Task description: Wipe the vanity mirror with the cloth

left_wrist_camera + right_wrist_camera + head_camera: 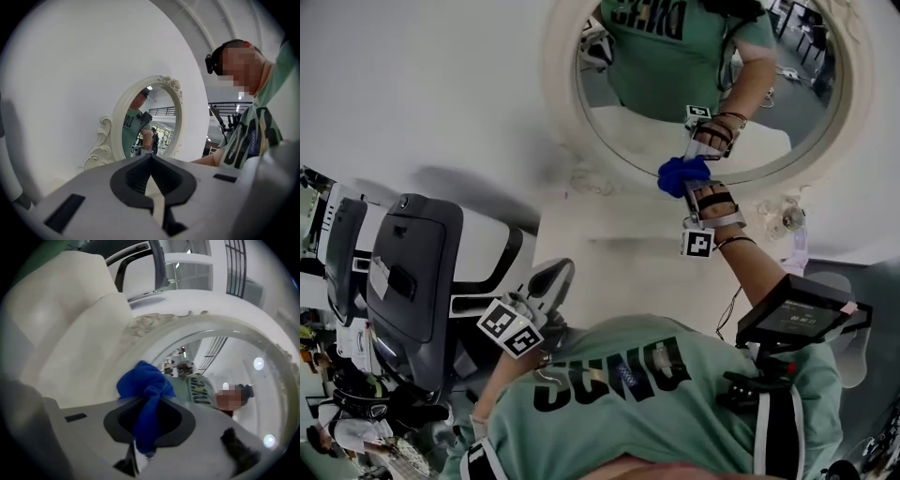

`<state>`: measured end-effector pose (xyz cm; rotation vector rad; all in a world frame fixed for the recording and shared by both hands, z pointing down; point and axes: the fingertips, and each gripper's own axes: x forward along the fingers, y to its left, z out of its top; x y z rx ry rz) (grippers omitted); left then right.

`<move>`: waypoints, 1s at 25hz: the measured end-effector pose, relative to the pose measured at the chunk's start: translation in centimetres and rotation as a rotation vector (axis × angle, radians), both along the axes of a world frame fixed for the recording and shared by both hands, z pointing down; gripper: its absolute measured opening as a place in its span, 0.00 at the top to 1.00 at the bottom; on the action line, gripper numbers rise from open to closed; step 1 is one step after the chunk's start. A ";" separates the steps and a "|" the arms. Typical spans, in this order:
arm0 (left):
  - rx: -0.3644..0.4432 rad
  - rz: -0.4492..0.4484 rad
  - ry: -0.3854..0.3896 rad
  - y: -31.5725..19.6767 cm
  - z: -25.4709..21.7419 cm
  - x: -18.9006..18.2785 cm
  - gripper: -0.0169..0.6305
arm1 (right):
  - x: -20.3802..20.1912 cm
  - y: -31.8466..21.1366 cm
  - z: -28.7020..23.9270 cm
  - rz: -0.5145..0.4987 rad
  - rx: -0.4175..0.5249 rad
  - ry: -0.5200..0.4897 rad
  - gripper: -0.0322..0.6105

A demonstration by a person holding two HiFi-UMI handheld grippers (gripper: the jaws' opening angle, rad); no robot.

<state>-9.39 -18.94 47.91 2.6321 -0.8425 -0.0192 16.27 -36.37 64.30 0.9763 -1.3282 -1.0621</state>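
The round vanity mirror [628, 127] in its cream ornate frame stands on the white table [609, 248] against the wall. My right gripper [688, 184] is shut on a bunched blue cloth [682, 172] and holds it at the mirror's lower rim. In the right gripper view the cloth [144, 389] fills the jaws of the right gripper [149, 401], with the mirror's glass [220, 366] just ahead. My left gripper [553, 279] hangs low at the table's near left, shut and empty. In its own view the left gripper [151, 157] points at the mirror [150, 122] from a distance.
A black and white machine [412, 272] stands to the left of the table. A small clear glass item [787, 217] sits on the table under the mirror's right side. A black device [792, 314] is mounted at my chest on the right.
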 end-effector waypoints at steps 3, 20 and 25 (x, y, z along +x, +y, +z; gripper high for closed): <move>-0.007 -0.012 -0.016 0.1 0.4 -0.9 0.96 | 0.2 0.1 2.3 0.013 -0.016 -0.032 0.87; 0.126 0.039 0.102 -1.2 -2.7 0.5 0.96 | 0.2 0.3 -27.9 -0.048 0.319 -0.183 0.87; 0.157 0.052 0.136 -2.0 -3.4 1.3 0.96 | 3.3 1.8 -46.4 0.019 0.643 -0.126 0.87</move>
